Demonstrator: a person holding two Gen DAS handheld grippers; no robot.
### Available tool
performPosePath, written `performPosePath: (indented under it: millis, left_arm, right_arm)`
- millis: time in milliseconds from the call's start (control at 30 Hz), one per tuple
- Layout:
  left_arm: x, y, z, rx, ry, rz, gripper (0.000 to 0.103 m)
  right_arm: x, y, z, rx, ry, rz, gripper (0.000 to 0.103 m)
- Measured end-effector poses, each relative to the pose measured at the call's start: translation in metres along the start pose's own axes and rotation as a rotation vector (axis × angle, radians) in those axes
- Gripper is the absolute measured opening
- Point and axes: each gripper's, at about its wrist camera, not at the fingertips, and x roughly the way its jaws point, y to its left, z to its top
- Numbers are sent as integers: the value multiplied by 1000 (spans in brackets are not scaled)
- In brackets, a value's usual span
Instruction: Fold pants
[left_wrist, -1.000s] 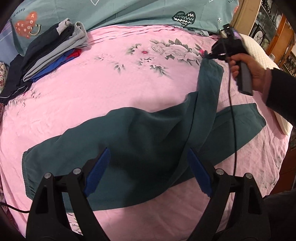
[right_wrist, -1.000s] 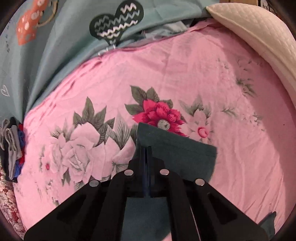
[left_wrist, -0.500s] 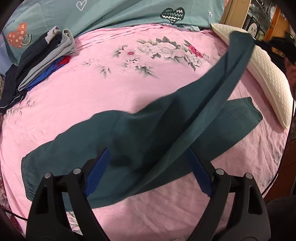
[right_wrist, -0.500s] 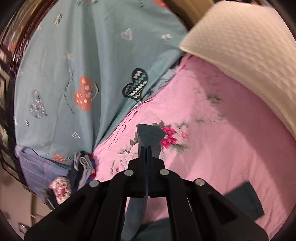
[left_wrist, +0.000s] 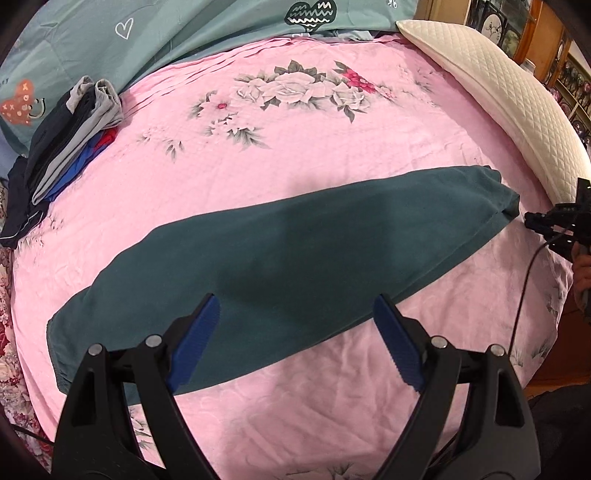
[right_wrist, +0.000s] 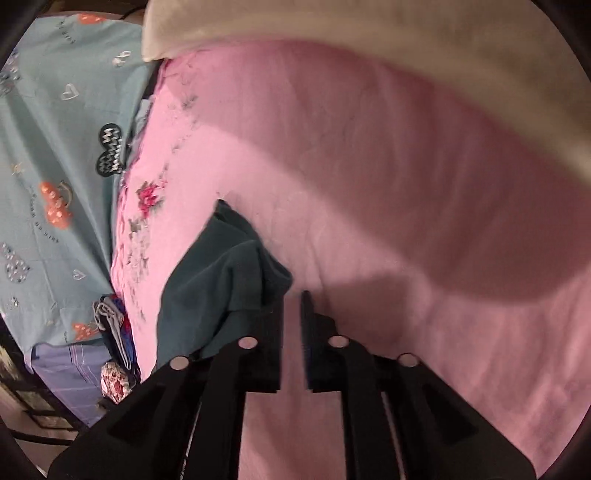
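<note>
on the pink sheet (left_wrist: 332, 177), dark green pants (left_wrist: 295, 251) lying flat with one leg over the other, white pillow (left_wrist: 498, 92) along the far edge, left gripper (left_wrist: 295, 332) wide apart over the pants, right gripper (right_wrist: 291, 332) just opening, nothing between its jaws, beside the cuffs

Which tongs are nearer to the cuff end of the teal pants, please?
Right. The right tongs sit just beside the cuff end of the teal pants, jaws just opened, nothing between them. The left tongs hover open over the pants' middle.
</note>
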Motion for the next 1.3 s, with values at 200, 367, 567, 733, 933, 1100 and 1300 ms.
performPosePath:
  millis: [200,367,567,733,933,1100,1300]
  left_arm:
    - [0,-14,4,2,13,11,87]
    - [-8,-22,0,25,3,47,88]
    - [-15,-13,-7,-17,7,95,88]
    - [-13,-14,-3,-26,11,93,88]
    - [-7,-22,1,-5,23,82,88]
    - [-3,-28,4,5,27,75,88]
    - [-5,-30,4,17,19,86,89]
  right_arm:
    - [-15,63,23,-287,-105,-27,22]
    - [46,82,42,-435,76,-93,22]
    - [45,116,30,-668,-15,-141,0]
    - [16,116,33,-635,-144,-104,1]
    - [12,58,25,-255,130,78,27]
    - [34,35,17,63,236,191,40]
    - [49,39,30,82,194,139,10]
